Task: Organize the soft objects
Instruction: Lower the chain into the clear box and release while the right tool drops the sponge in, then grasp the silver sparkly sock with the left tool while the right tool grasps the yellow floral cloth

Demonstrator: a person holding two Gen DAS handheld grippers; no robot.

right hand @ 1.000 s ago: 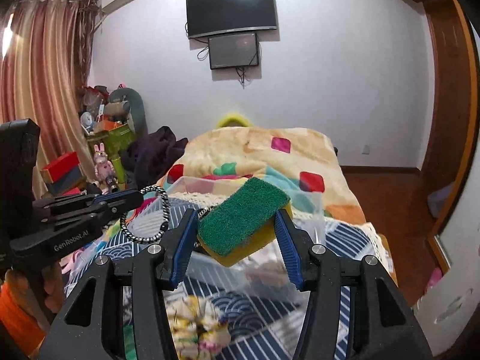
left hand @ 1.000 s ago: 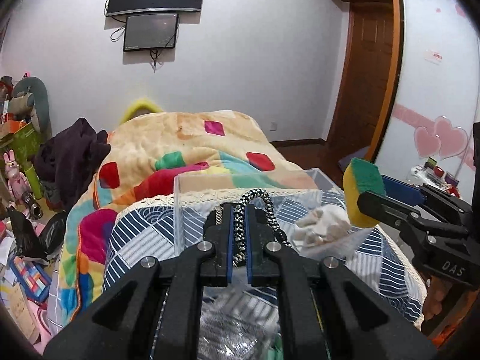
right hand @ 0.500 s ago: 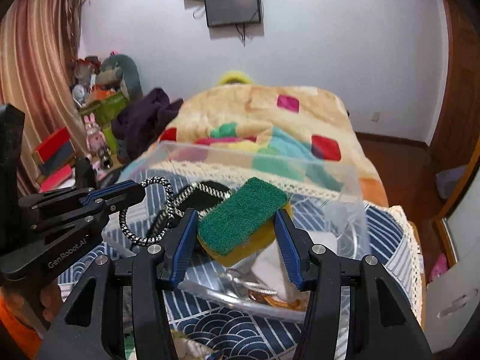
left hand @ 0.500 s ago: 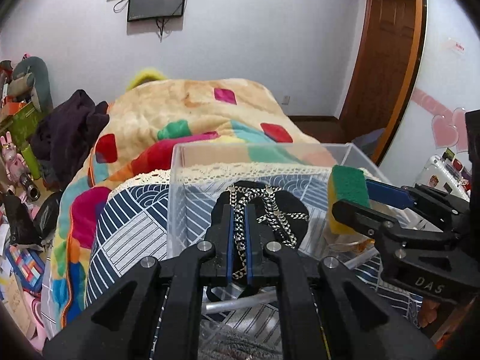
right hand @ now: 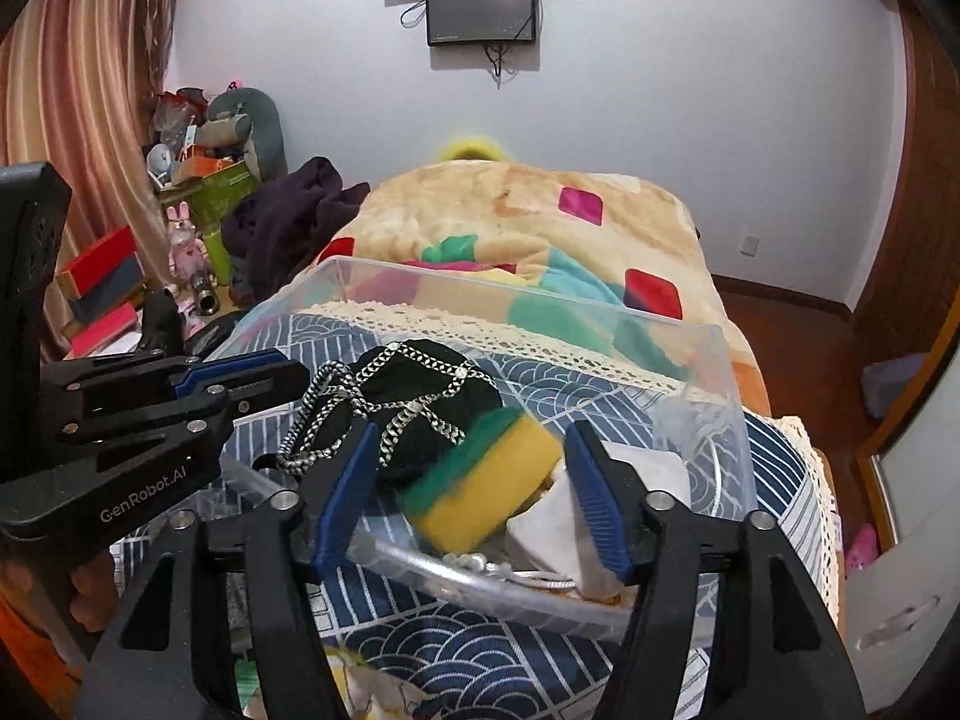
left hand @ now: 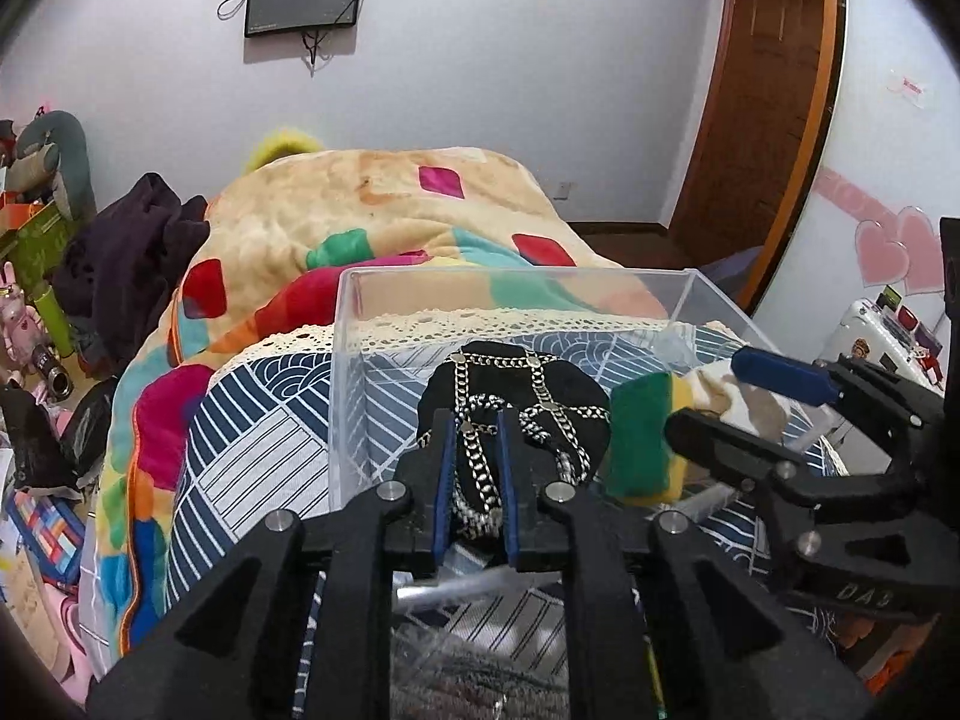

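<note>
Since a second ago both tools are coming down toward the clear plastic bin [left hand: 354, 372] and the right hand-held gripper [right hand: 474, 480] is now spreading wide; its blue pads are standing apart from the sponge [right hand: 480, 480], which is looking blurred and tipped between them, probably dropping into the bin. In the left view the sponge [left hand: 642, 438] is showing green face out, low over the bin's right half, beside a whitish cloth [left hand: 738, 396].

The left hand-held gripper [left hand: 474, 456] is also easing off: its pads are sitting slightly apart around the silver chain and braided cord of the black pouch [left hand: 516, 396], so whether it is gripping or just framing them is not clear. The pouch itself is resting inside the bin, left of the sponge.

Judgement: both soft items are landing in the bin, so this placing step is nearly finishing; next is pulling back for another item.

The bin is sitting on the bed, on a blue-and-white patterned cover [left hand: 240, 450] with lace trim, with a colourful blanket [left hand: 372, 210] behind. A wall screen [right hand: 480, 9], striped curtain [right hand: 72, 138] and wooden door [left hand: 762, 108] are framing the cluttered bedroom.
</note>
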